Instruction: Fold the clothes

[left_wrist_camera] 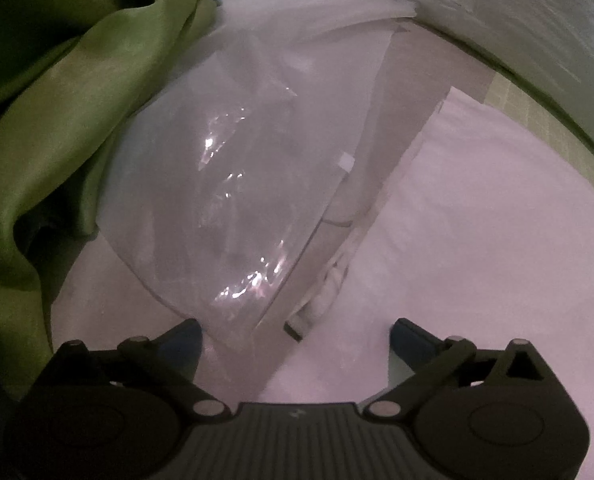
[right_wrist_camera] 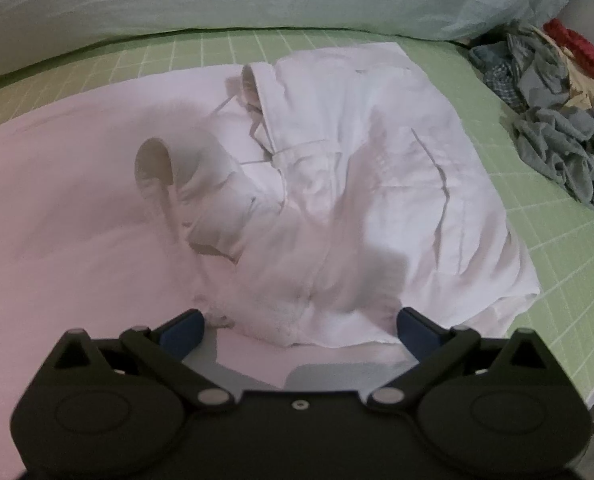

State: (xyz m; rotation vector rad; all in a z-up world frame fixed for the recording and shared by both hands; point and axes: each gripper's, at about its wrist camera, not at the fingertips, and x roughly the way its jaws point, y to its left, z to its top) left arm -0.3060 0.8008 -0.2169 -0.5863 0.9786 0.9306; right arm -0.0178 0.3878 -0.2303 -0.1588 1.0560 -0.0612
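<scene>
Both wrist views look down, close, sharing the pink sheet (right_wrist_camera: pixel 57 220).

left gripper (left_wrist_camera: pixel 297 336) fingers spread, right gripper (right_wrist_camera: pixel 301 326) seemingly likewise

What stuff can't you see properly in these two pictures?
- Right wrist view: the pile of clothes is cut off by the right edge; single garments cannot be told apart.
- Right wrist view: the white shirt is blurred near the right gripper.
- Left wrist view: glare hides what the clear plastic bag holds.
- Left wrist view: the green cloth runs off the left edge.
</scene>
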